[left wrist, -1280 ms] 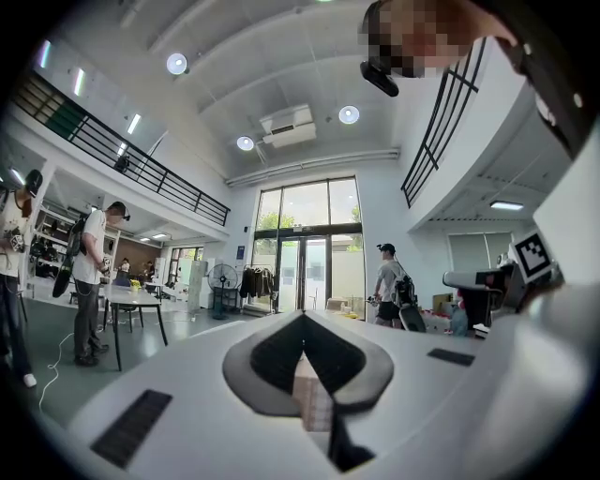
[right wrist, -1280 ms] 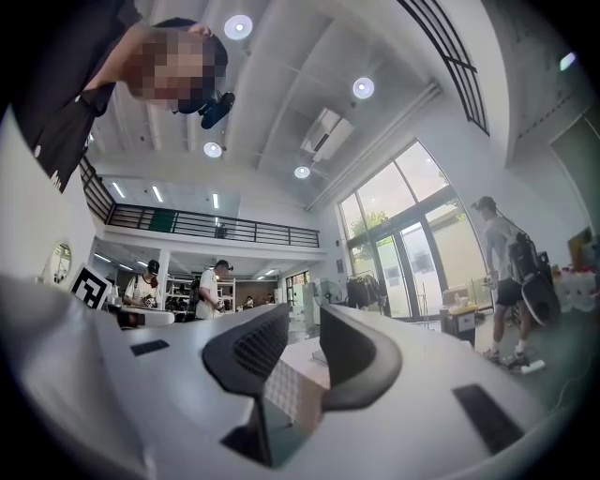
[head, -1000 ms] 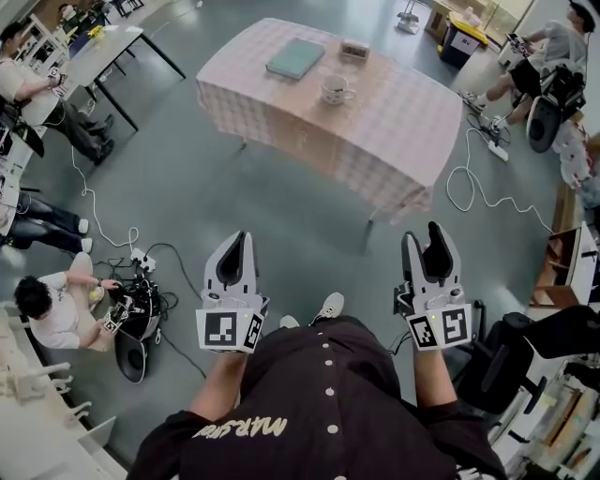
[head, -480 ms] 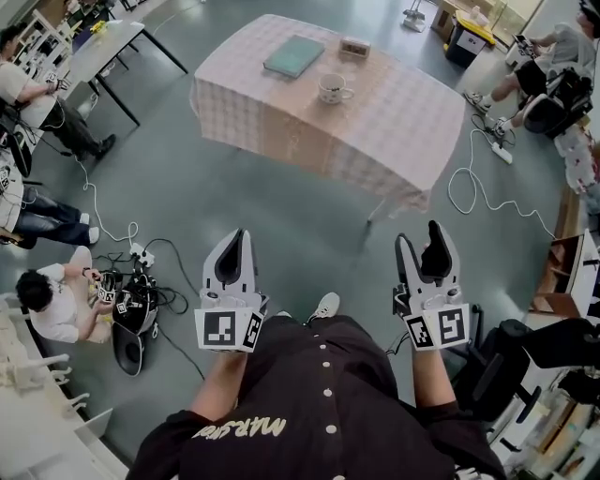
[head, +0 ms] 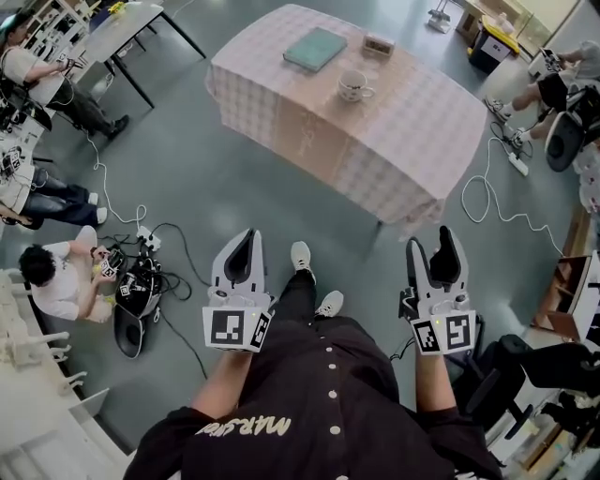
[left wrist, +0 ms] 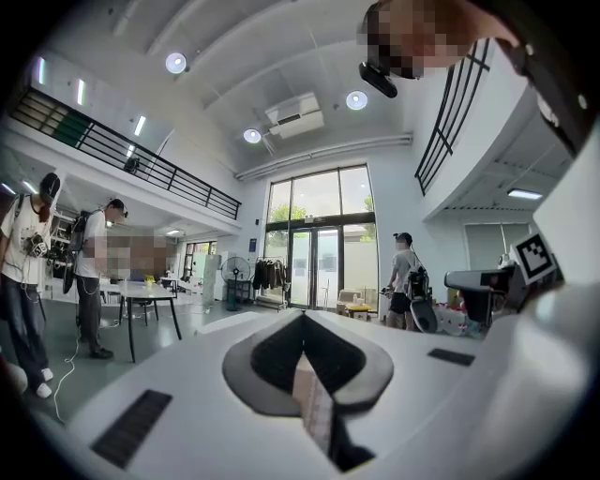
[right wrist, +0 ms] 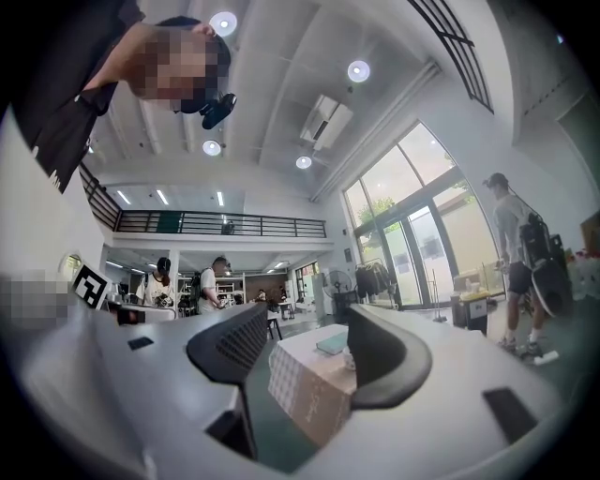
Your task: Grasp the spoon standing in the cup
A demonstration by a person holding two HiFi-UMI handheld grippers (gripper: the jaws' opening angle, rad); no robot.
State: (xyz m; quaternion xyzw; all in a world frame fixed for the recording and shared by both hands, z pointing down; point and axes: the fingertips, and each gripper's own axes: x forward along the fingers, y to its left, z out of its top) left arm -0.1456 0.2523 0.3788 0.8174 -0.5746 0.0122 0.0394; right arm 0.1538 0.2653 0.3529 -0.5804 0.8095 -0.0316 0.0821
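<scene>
A white cup (head: 353,87) stands on the table (head: 281,112) with the pink checked cloth, far ahead of me; the spoon in it is too small to make out. Both grippers hang above the floor, well short of the table. My left gripper (head: 240,242) has its jaws together with nothing in them, and in the left gripper view the left gripper (left wrist: 302,328) points at the room's far windows. My right gripper (head: 433,242) stands open and empty. Between the jaws of the right gripper (right wrist: 305,342) I see the table (right wrist: 305,394) and the cup (right wrist: 349,357).
A teal book (head: 315,49) and a small box (head: 379,44) lie on the table beyond the cup. Cables (head: 487,202) trail over the floor at right. A person (head: 58,286) sits on the floor at left among cables; a dark-legged table (head: 112,28) stands at the upper left.
The person holding the grippers has stepped forward, one foot now out ahead between the grippers. The right jaws have spread wider. The table sits slightly further right in view.
</scene>
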